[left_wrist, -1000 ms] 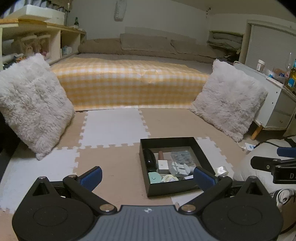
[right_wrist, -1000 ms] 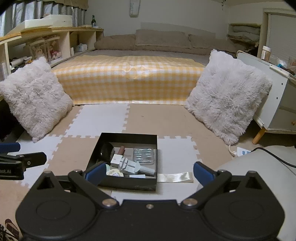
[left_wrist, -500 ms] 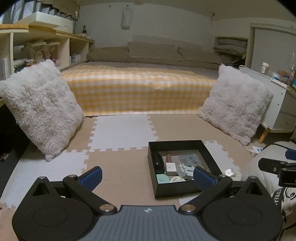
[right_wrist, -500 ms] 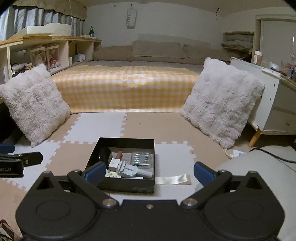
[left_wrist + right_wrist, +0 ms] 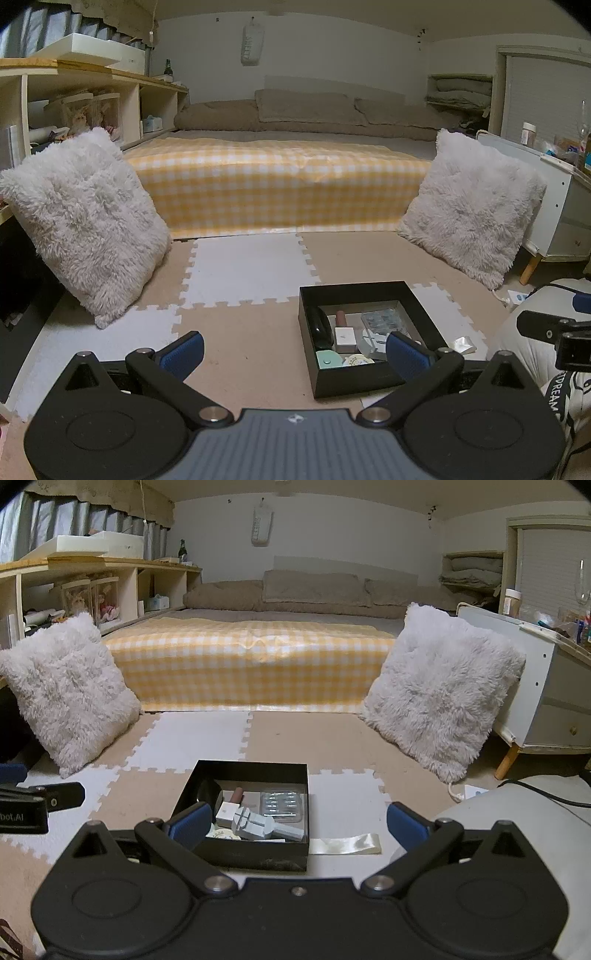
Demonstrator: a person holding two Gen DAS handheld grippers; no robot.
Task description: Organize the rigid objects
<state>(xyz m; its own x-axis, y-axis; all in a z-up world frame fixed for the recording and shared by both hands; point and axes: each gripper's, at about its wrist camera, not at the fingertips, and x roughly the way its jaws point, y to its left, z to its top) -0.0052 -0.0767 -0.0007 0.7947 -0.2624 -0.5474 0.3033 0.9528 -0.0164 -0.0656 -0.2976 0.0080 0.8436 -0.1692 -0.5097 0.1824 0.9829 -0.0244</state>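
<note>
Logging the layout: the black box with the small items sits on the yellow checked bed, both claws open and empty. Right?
Not quite. The black box sits on the foam floor mat, in front of the bed, as the right wrist view shows. Both claws, left and right, are open and empty.

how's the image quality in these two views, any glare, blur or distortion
Left wrist view: dim indoor light, strong fisheye bending with dark corners, black box sharp. Right wrist view: same dimness and bending, mild sheen on the ribbon strip, no motion blur.
</note>
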